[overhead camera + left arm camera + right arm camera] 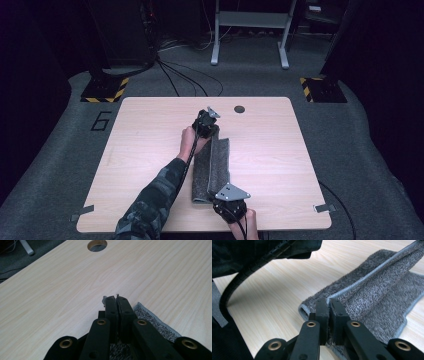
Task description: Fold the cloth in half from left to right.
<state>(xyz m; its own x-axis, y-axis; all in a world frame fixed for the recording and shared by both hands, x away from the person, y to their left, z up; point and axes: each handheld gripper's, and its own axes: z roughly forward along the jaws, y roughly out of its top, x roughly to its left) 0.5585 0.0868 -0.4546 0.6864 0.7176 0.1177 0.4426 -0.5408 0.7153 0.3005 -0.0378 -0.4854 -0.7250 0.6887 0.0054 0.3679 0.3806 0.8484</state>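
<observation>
In the high view, a light wooden table (150, 150) with rounded corners stands on a grey carpet floor (50, 165). A long, narrow, grey fluffy towel (212, 167) lies near the middle of the table and runs from the far side toward the near edge. One long edge of it is lifted, so the cloth makes a fold along its length. The left gripper (208, 131) is at the far end of the towel, and a hand (189, 141) with a camouflage sleeve (150, 200) holds it. The right gripper (223, 201) is at the near end of the towel, close to the near edge of the table, with a grey three-cornered plate on top. A round dark hole (239, 109) is in the table beyond the left gripper. Pieces of grey tape (82, 212) sit at the near corners.

In the left gripper view, the two black jaws of the left gripper (116, 300) are pressed together, and a thin bit of the grey towel (155, 321) edge shows at their tips. The rest of the towel hangs below and to the right of the jaws. The round hole (97, 245) is far ahead on the wood.

In the right gripper view, the right gripper (328, 302) is closed on the stitched edge of the towel (372, 297), which is raised from the table (274, 297). The cloth stretches away toward the upper right. A black cable (244, 277) and the dark sleeve (242, 252) show at the upper left.
</observation>
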